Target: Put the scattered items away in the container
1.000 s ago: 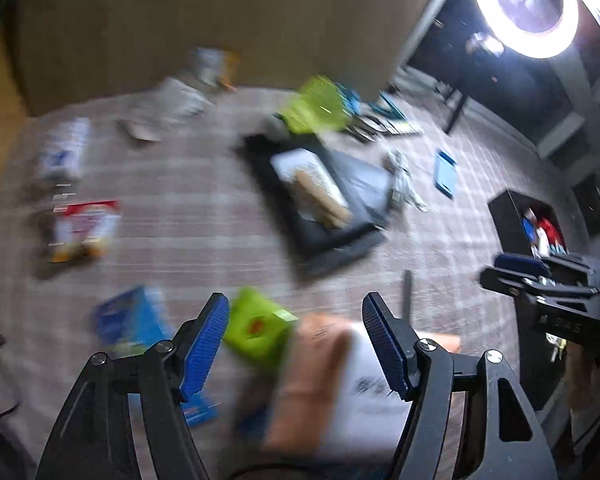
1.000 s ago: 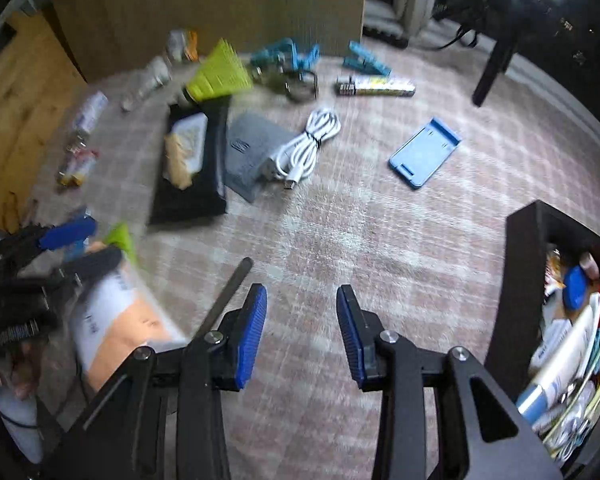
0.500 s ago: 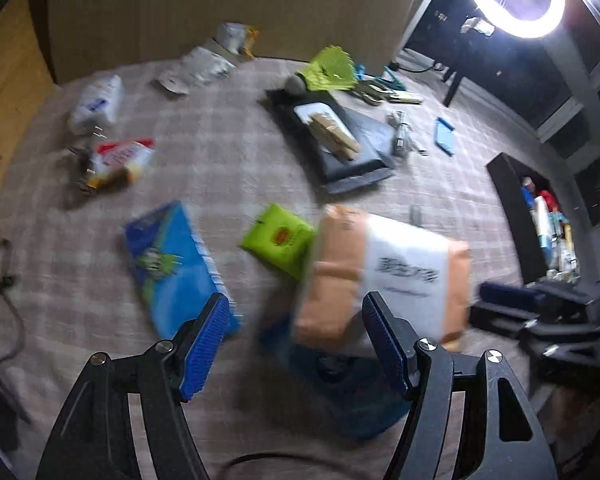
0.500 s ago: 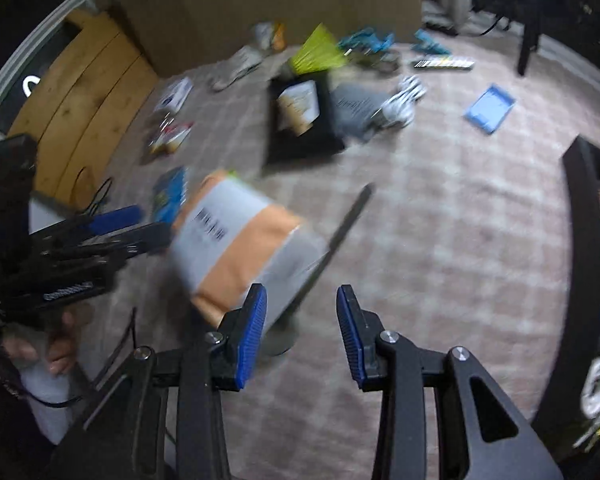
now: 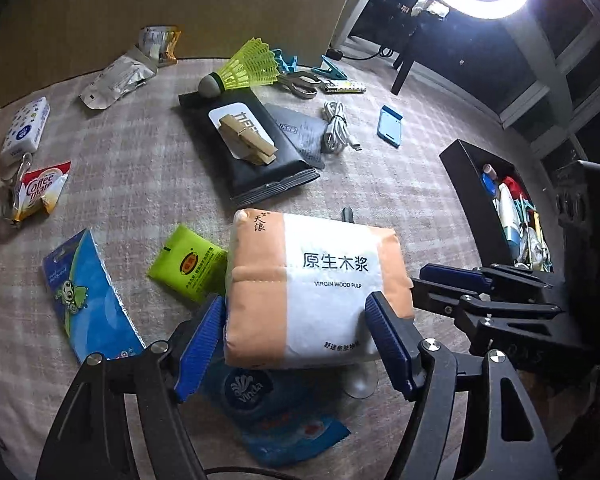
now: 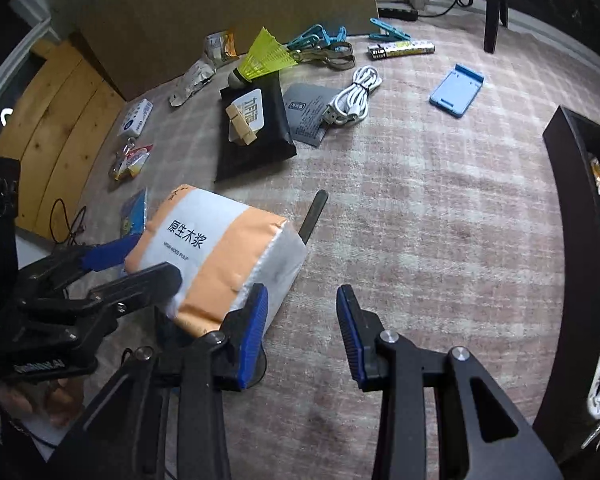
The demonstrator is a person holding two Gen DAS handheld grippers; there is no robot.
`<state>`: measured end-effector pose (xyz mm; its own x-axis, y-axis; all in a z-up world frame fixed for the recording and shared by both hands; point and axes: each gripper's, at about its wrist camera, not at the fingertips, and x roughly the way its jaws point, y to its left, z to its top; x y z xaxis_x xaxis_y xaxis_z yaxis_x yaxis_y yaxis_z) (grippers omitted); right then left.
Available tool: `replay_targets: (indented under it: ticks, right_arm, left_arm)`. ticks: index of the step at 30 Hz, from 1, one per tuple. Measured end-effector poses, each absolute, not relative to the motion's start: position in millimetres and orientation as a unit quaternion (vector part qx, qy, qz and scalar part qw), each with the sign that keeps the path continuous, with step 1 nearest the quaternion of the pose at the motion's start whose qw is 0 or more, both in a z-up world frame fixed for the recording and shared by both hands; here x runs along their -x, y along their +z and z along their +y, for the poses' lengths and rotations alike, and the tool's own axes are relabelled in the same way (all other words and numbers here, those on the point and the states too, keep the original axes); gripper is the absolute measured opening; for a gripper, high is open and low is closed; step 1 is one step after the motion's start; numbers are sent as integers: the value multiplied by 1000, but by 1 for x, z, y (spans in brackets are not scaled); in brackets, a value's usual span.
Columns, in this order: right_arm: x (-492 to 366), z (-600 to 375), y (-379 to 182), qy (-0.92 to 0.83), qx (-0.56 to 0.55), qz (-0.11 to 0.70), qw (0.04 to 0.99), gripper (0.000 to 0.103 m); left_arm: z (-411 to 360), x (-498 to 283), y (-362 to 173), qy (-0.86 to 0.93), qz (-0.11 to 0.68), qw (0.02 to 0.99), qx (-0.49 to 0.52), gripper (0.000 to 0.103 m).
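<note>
My left tool (image 5: 296, 336) is pinching a pack of facial tissues (image 5: 312, 288), orange and white with "VIRGIN WOOD PULP" printed on it, one blue pad pressed into each end; the pack sits lifted above the plaid cloth (image 5: 140, 184). Under it lie a blue Vinda tissue packet (image 5: 276, 420) and a green sachet (image 5: 186, 264), with a blue carded pack (image 5: 88, 296) just to the left. My right tool (image 6: 302, 332) stands spread with nothing between its pads, just beside the pack's near corner, its left pad close to the wrapper though I cannot tell if it touches. The black container (image 6: 576, 216) is at the right edge, well apart from the pack, already holding bottles and tubes. Farther back on the cloth rest a black wet-wipes pack (image 5: 252, 152) with a wooden clothespin (image 5: 248, 140) on top, a yellow shuttlecock (image 5: 244, 68), a coiled white USB cable (image 6: 356, 96), a blue phone stand (image 6: 456, 88) and a Coffee-mate sachet (image 5: 40, 192).
</note>
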<state>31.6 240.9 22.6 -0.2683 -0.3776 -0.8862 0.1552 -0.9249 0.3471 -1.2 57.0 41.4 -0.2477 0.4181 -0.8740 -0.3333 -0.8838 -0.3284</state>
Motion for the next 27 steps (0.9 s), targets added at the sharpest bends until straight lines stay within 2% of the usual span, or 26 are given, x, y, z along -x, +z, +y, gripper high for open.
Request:
replay_targets:
  ticks: [9,10,12,13,23,25,27]
  right_arm:
    - [-27,242,23,-790,-581,-121,155,37]
    - [-29,242,28,-796,-574,-117,151,39]
    - [-31,241,36,-805,-565,-108,144,51]
    - [-31,240,38,-808,-561,-107,145,52]
    - [-25,229,26,-784,-579,-165,152,50]
    - [-22,227,23,-765,-590,-193,172,48]
    - [-23,220,26,-773,-595,-165,145,45]
  left_arm:
    - [55,-1,43,795,-35,231,559,70]
    - [54,-2,43,796,-35,231,558,70]
    - [53,-2,43,797,-35,227,558,70]
    - [53,-1,43,797,-36,228,558,70]
    - [59,-4,38,785,-35,262,560,69]
    - [61,-6,38,784,-33,265,560,65]
    - [62,-6,37,786,-33,264,558,65]
